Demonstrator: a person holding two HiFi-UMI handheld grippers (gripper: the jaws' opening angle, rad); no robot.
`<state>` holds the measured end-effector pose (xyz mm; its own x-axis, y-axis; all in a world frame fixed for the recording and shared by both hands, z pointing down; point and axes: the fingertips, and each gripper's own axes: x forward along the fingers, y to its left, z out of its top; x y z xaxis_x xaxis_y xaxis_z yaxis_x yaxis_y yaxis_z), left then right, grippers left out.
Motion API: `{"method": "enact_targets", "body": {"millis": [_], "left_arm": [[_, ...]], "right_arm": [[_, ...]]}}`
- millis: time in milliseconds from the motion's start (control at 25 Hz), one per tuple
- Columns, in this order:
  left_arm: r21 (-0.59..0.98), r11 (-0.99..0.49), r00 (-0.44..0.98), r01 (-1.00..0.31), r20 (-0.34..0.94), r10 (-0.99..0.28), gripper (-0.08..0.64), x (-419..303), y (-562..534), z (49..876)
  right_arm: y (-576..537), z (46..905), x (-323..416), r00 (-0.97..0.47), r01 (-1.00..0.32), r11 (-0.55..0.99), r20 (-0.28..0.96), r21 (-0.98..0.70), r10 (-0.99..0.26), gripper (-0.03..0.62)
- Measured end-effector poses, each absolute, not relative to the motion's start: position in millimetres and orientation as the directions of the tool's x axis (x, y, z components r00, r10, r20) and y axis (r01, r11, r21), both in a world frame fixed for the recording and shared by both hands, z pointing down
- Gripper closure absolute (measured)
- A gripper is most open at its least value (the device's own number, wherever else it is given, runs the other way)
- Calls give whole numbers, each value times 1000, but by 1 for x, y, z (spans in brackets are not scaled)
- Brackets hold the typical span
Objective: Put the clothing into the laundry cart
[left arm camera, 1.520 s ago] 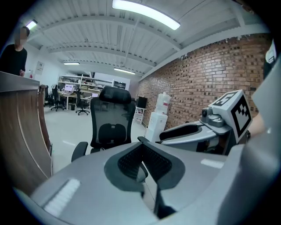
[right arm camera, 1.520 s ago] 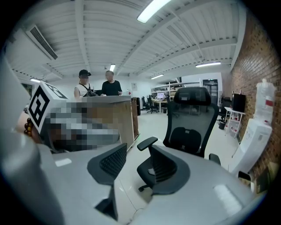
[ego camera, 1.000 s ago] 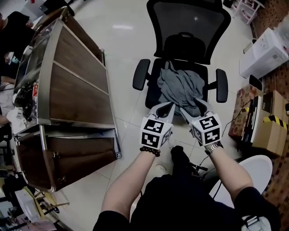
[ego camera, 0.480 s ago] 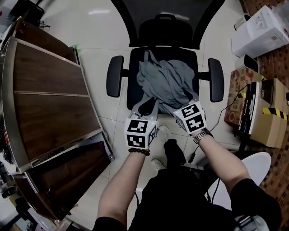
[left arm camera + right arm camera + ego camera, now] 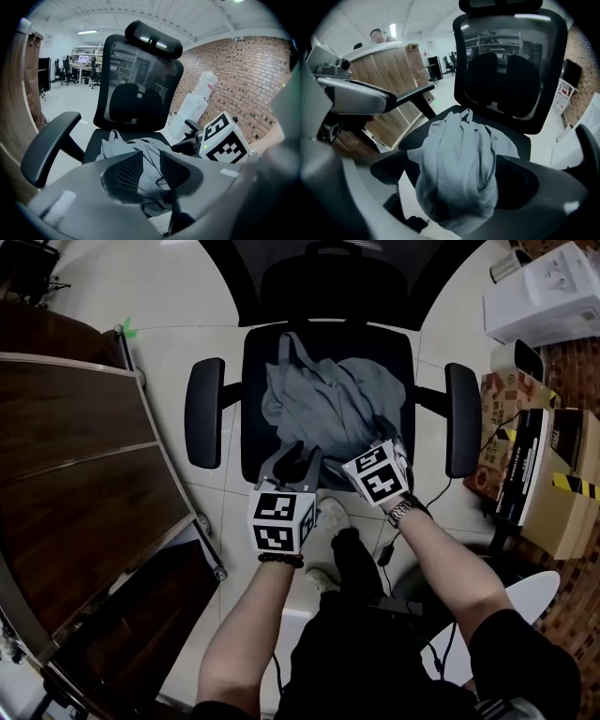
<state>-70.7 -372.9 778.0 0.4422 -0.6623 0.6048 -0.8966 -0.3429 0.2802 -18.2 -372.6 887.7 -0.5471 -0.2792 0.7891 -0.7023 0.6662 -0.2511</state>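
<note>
room: pale tiled floor (image 5: 178, 334), brick wall (image 5: 248, 79) on the right of the office chair (image 5: 258, 343), cardboard boxes (image 5: 553, 484) stacked right of the chair too. no worktop, the chair seat carries the load

laundry cart (image 5: 66, 474): wood panels in a metal frame, on the floor left of the chair, well apart from the seat

clothing (image 5: 323, 404): grey, crumpled heap on the chair seat, spread from the seat back to its front edge

left gripper (image 5: 292, 457) at the seat's front edge, left of centre. jaws part open with a narrow gap (image 5: 151, 164); cloth (image 5: 112, 145) shows through the gap beyond the tips, nothing pinched

right gripper (image 5: 387, 435) at the seat's front-right corner, tips in the heap. jaws (image 5: 459, 183) pressed on both sides of a thick bunch of the cloth (image 5: 459, 140), which fills the whole gap and sags toward the camera

both grippers just beside each other at the seat front
</note>
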Motion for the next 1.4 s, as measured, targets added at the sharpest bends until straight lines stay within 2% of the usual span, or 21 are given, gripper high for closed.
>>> {"method": "enact_targets", "body": {"millis": [440, 920, 1120, 1320, 1400], "left_arm": [[305, -316, 439, -898, 646, -624, 439, -72, -398, 848], [308, -310, 436, -900, 661, -611, 437, -75, -406, 880], [307, -307, 434, -901, 662, -611, 437, -78, -404, 880], [293, -318, 432, -901, 661, -614, 438, -78, -400, 867], [288, -316, 427, -904, 659, -619, 439, -79, -397, 859]], "right_arm": [[-400, 993, -14, -416, -685, 713, 884, -149, -215, 2], [-395, 1051, -17, -389, -688, 696, 914, -206, -113, 17], [-391, 1052, -23, -409, -689, 685, 908, -238, -96, 124], [-384, 1037, -30, -427, -675, 690, 901, -262, -76, 348], [-383, 1029, -30, -433, -673, 690, 898, -267, -75, 396]]}}
